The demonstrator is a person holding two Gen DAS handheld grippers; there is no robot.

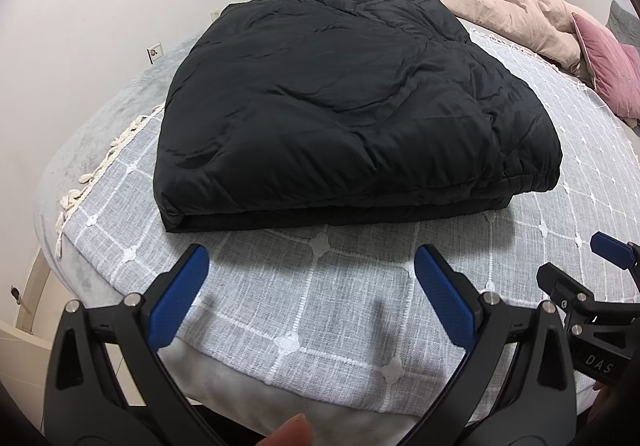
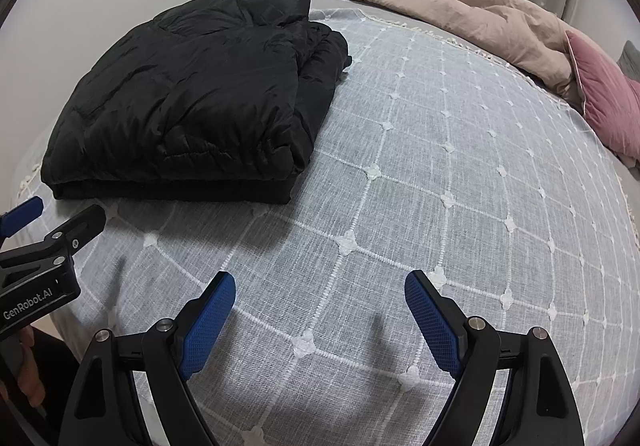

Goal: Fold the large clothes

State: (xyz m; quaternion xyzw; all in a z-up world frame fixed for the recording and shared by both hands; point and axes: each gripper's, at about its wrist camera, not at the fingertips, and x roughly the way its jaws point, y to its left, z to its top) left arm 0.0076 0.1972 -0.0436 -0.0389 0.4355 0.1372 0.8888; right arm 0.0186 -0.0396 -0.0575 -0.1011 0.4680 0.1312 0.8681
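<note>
Left gripper at bottom of frame, jaws spread wide and empty, right gripper likewise agape, folded black padded jacket centre frame on grey checked bedspread, pink cushion upper right.

Black jacket on a grey bedspread with white grid lines.

Beige duvet, pink pillow, grey checked bedspread.

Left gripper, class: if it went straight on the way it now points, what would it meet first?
Most likely the grey checked bedspread, bare between the open left gripper and the folded black jacket beyond it. Depth is unclear, so a flatter path could reach the jacket's near edge.
</note>
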